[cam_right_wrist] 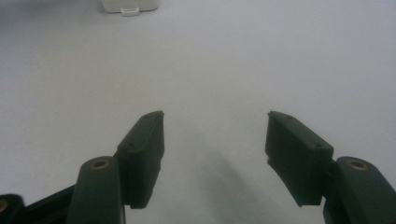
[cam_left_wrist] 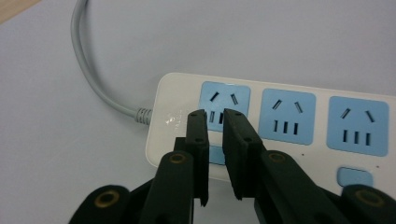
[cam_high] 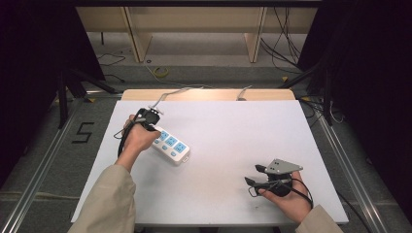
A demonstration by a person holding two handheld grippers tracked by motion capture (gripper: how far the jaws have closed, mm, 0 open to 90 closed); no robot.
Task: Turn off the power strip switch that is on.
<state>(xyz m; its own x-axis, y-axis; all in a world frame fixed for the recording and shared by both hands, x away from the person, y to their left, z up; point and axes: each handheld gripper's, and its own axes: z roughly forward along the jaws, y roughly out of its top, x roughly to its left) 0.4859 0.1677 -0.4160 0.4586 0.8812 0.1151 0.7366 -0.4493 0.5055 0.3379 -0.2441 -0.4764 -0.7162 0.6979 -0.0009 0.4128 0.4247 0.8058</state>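
A: The table (cam_high: pixel 228 145) is white and stands on a grey floor, with dark curtains at both sides and a wooden frame behind it. What lies on it?

B: A power strip (cam_high: pixel 171 144) lies on the left part of the table, at a slant. It is white with three blue sockets. Its grey cord (cam_left_wrist: pixel 91 77) leaves the far end and runs toward the back edge of the table.

A: Where is the left gripper (cam_high: pixel 154 127)?

B: It is in the left hand (cam_high: pixel 137 137), right at the cord end of the strip. In the left gripper view its tips (cam_left_wrist: pixel 215 115) stand over the first blue socket (cam_left_wrist: pixel 225 106), close to the small blue switch below it.

A: Are its jaws together?

B: Almost. There is a narrow gap between them, and nothing is pinched in this gap. I cannot tell if the tips touch the strip or stay just above it.

A: And the right gripper (cam_high: pixel 256 174)?

B: The right hand (cam_high: pixel 286 196) holds it low over the table near the front right corner, well apart from the strip. Its jaws are spread wide, with only bare table between them. In the right gripper view the end of the strip (cam_right_wrist: pixel 129 5) shows far ahead.
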